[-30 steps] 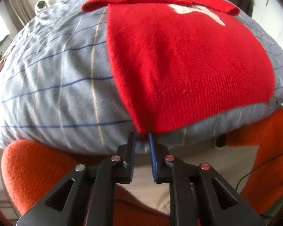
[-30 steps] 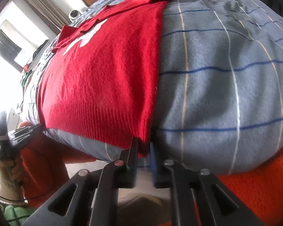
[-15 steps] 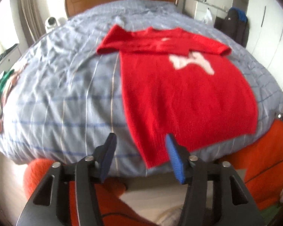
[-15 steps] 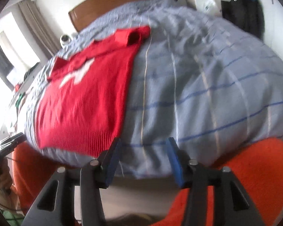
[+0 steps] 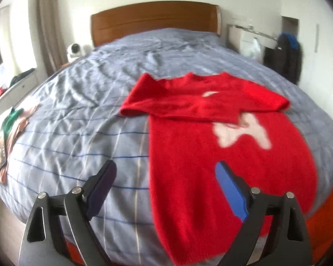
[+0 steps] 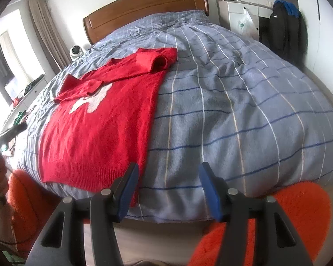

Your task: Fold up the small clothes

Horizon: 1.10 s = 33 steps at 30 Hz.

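- On the grey checked bed cover [image 6: 244,102], the red sweater [image 6: 104,119] is lying flat, both sleeves already folded across the chest, white motif [image 6: 93,99] showing.
- Sweater's long axis is running from the foot edge of the bed toward the wooden headboard [image 6: 144,6]: hem nearest the foot edge, collar toward the headboard.
- Sweater is sitting ahead of both grippers, hem hanging slightly over the foot edge.
- Left gripper [image 5: 164,190] is hovering over the hem's left corner area; jaws are spread wide, blue pads [image 5: 230,192] clear, gripping nothing. Left-wrist view is blurred, so contact with the knit is hard to call; it looks apart.
- Right gripper [image 6: 168,190] is sitting at the hem's right corner: its left finger is overlapping the sweater's right edge in view, its right finger is over bare cover. Jaws wide apart, nothing held.
- Each gripper is nearest its own hem corner; neither has the advantage for a one-handed grab.
- Judgement: sleeves are done, body fold is outstanding. Next move likely calls for pinching both hem corners and carrying the hem toward the headboard, up to the collar.
- Risk, as a guess: soft knit is likely sagging between the two pinch points, and the tucked sleeves could slip out if the lift is uneven.
- Other clothing [image 5: 8,128] is lying near the cover's left edge, well apart from the sweater.
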Available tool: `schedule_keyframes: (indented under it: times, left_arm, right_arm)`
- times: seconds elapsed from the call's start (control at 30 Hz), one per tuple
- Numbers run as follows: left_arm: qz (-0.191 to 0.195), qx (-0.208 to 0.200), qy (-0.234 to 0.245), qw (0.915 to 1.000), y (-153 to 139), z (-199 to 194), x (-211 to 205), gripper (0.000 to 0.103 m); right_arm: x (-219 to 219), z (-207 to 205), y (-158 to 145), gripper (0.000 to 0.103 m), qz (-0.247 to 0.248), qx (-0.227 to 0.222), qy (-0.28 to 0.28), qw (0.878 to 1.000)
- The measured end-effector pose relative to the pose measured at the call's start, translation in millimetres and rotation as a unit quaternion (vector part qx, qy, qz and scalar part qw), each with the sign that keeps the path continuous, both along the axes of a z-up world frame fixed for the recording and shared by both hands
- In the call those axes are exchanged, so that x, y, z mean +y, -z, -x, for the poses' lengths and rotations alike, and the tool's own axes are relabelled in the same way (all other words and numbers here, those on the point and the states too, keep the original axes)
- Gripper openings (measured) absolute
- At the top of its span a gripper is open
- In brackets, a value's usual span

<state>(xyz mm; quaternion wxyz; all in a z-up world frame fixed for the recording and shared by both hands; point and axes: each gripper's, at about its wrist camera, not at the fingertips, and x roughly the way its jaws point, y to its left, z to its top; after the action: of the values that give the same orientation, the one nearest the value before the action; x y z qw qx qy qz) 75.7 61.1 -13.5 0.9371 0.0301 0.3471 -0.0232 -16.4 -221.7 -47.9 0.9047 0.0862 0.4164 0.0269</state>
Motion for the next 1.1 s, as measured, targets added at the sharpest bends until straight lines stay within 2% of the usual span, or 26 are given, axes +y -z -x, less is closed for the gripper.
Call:
schedule_keyframes:
  times: [0.17, 0.27, 0.37, 0.5, 0.6, 0.7, 0.73, 0.77, 0.8, 0.83, 0.9, 0.97, 1.0, 1.03, 1.07, 1.1]
  left_arm:
    - [0.003, -0.003, -0.046, 0.9989, 35.0, -5.6, 15.1, 0.092]
    - [0.032, 0.005, -0.043, 0.9986, 38.5, -5.8, 20.6, 0.092]
    - [0.019, -0.019, -0.056, 0.9981, 35.6, 0.4, 21.5, 0.092]
    - [-0.020, -0.039, -0.065, 0.9969, 36.8, 7.3, 16.5, 0.092]
    - [-0.035, -0.037, -0.059, 0.9970, 39.8, 9.4, 12.5, 0.092]
    - [-0.038, -0.031, -0.053, 0.9974, 42.5, 7.8, 10.4, 0.092]
    - [-0.039, -0.029, -0.053, 0.9974, 42.9, 7.0, 9.8, 0.092]
    - [-0.042, -0.028, -0.052, 0.9974, 43.6, 6.6, 8.8, 0.092]
    - [-0.044, -0.027, -0.052, 0.9973, 44.0, 6.2, 8.5, 0.092]
    - [-0.045, -0.025, -0.052, 0.9973, 44.3, 6.1, 8.5, 0.092]
    - [-0.044, -0.024, -0.051, 0.9974, 44.6, 5.9, 9.3, 0.092]
    - [-0.041, -0.022, -0.053, 0.9975, 44.1, 5.8, 10.3, 0.092]
    - [-0.039, -0.021, -0.054, 0.9975, 43.7, 5.5, 11.4, 0.092]
    - [-0.035, -0.018, -0.056, 0.9976, 43.2, 5.1, 12.8, 0.092]
    - [-0.030, -0.016, -0.057, 0.9978, 43.2, 4.7, 14.6, 0.092]
    - [-0.018, -0.011, -0.059, 0.9981, 43.2, 3.7, 17.4, 0.092]
  right_arm:
    - [21.6, -25.4, -38.6, 0.056, 0.049, -0.026, -0.052, 0.997]
    - [46.3, -58.9, -58.3, 0.064, 0.088, -0.028, -0.108, 0.990]
    - [79.1, -100.4, -65.3, 0.064, 0.132, -0.035, -0.164, 0.977]
    - [135.6, -167.0, -40.7, 0.063, 0.223, -0.037, -0.244, 0.943]
    - [168.9, -216.3, -6.0, 0.060, 0.279, -0.018, -0.281, 0.918]
    - [187.6, -254.2, 24.6, 0.059, 0.320, -0.002, -0.296, 0.900]
    - [189.7, -263.1, 29.6, 0.056, 0.322, -0.006, -0.293, 0.900]
    - [188.4, -271.4, 30.6, 0.050, 0.308, -0.009, -0.288, 0.907]
    - [184.7, -278.5, 28.7, 0.019, 0.284, -0.006, -0.280, 0.917]
    - [177.8, -284.3, 24.9, 0.004, 0.261, -0.005, -0.258, 0.930]
    - [146.0, -290.5, 3.6, 0.004, 0.196, -0.025, -0.202, 0.959]
    - [104.0, -291.7, -15.4, 0.004, 0.157, -0.046, -0.149, 0.975]
    - [66.1, -291.1, -27.2, 0.004, 0.131, -0.055, -0.104, 0.984]
    - [36.9, -289.4, -34.0, 0.004, 0.111, -0.058, -0.070, 0.990]
    - [-10.8, -282.5, -42.7, 0.004, 0.078, -0.064, -0.014, 0.995]
    - [-44.6, -274.8, -47.0, 0.004, 0.058, -0.068, 0.025, 0.996]
